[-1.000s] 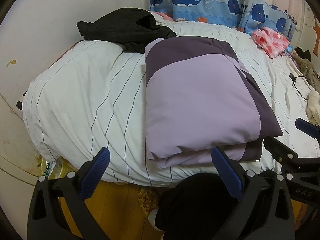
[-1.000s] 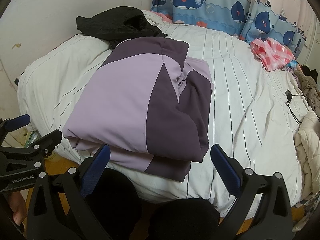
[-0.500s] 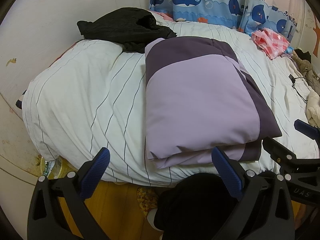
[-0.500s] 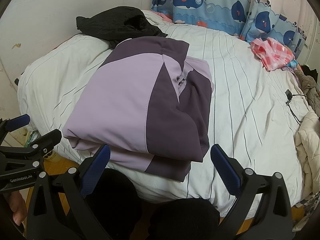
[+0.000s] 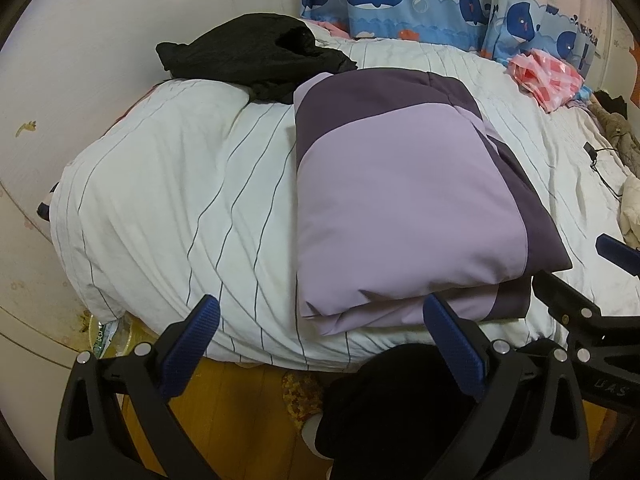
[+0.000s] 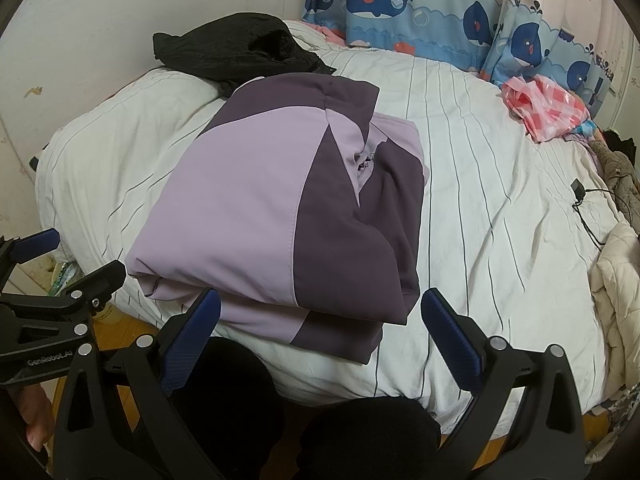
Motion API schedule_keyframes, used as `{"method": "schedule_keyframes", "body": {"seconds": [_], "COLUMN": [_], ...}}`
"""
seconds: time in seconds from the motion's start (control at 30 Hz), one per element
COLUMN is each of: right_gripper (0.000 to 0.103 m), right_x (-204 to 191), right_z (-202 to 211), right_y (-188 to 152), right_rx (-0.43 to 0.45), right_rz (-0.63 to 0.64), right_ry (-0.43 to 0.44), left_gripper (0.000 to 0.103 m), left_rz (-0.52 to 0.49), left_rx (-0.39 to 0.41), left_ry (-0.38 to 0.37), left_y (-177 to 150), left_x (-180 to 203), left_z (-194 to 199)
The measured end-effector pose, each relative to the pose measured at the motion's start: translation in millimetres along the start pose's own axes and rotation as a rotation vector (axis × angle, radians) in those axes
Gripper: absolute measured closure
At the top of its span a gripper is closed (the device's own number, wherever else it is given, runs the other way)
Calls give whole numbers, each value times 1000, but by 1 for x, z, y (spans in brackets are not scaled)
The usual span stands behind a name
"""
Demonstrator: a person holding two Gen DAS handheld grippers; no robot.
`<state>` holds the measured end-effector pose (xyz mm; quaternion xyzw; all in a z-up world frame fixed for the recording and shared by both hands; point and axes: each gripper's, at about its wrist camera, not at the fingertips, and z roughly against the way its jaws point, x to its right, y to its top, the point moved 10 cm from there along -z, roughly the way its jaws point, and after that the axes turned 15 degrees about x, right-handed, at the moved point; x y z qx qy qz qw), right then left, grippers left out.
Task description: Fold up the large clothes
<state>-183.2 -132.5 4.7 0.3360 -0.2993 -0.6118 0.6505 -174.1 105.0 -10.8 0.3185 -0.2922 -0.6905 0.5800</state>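
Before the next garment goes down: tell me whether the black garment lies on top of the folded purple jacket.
No, the black garment lies behind the folded purple jacket on the striped duvet.

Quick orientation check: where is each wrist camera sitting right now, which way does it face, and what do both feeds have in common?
Left wrist: off the bed's near edge, facing across the bed; the open left gripper frames the folded purple garment; the right gripper shows at right.
Right wrist: same edge, further right; open right gripper, dark-clad knees, left gripper at left.
Shared: garment, black clothing, whale curtain.
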Motion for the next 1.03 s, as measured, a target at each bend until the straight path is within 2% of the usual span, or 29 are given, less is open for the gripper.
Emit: {"method": "schedule_keyframes", "body": {"seconds": [0.33, 0.37, 0.47, 0.57, 0.73, 0.87, 1.03], "right_gripper": [6, 6, 6, 6, 6, 6, 6], "right_x": [0, 0, 1, 1, 2, 4, 3], "right_z": [0, 0, 2, 3, 7, 12, 18], "right_y": [5, 5, 7, 9, 10, 14, 17], "right_rx": [19, 24, 31, 35, 46, 63, 78], "right_rz": [18, 21, 27, 32, 38, 49, 58], "right_ry": [-2, -5, -9, -10, -15, -28, -35], "left_gripper": [6, 6, 6, 6, 6, 6, 6], "left_rz": [69, 84, 194, 246, 175, 130, 100], "left_rx": [-38, -49, -63, -25, 47, 49, 40], "left_ry": [-49, -72, -214, -260, -151, -76, -48], "left_y": [-6, -7, -8, -4, 6, 4, 3], "left_x": [-2, 0, 6, 5, -1, -3, -2], "left_z": [-5, -6, -6, 0, 7, 8, 8]}}
